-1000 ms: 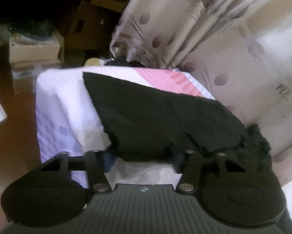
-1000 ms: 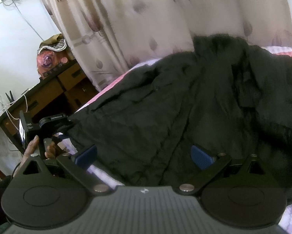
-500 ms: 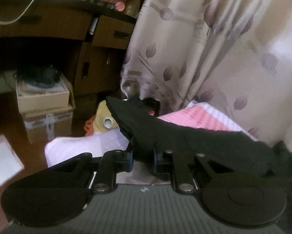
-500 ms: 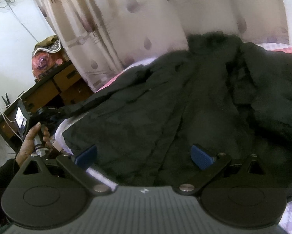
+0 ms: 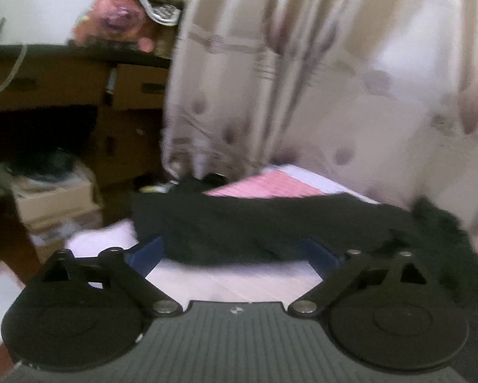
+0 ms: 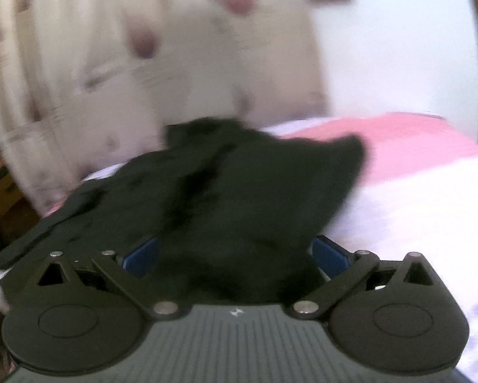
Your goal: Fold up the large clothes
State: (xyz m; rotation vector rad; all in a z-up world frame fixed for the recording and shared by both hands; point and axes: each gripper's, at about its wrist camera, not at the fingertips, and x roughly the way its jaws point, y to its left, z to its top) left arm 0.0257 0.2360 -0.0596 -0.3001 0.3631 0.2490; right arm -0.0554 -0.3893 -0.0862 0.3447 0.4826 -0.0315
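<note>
A large black garment (image 5: 270, 226) lies on a bed with a pink and white sheet (image 5: 264, 188). In the left wrist view my left gripper (image 5: 235, 252) is open, its blue pads (image 5: 146, 252) spread wide just in front of the garment's near edge, holding nothing. In the right wrist view the garment (image 6: 239, 191) fills the middle, bunched and blurred. My right gripper (image 6: 235, 255) is open with the cloth lying between its spread blue pads (image 6: 330, 255). Both views are motion-blurred.
A patterned beige curtain (image 5: 302, 79) hangs behind the bed. A wooden desk (image 5: 63, 76) with drawers stands at the left, with cardboard boxes (image 5: 53, 201) on the floor under it. The pink and white sheet (image 6: 414, 185) stretches to the right.
My left gripper was shut on the garment's edge half a second ago and has now opened, letting it drop onto the bed. My right gripper stayed open and swung right across the garment.
</note>
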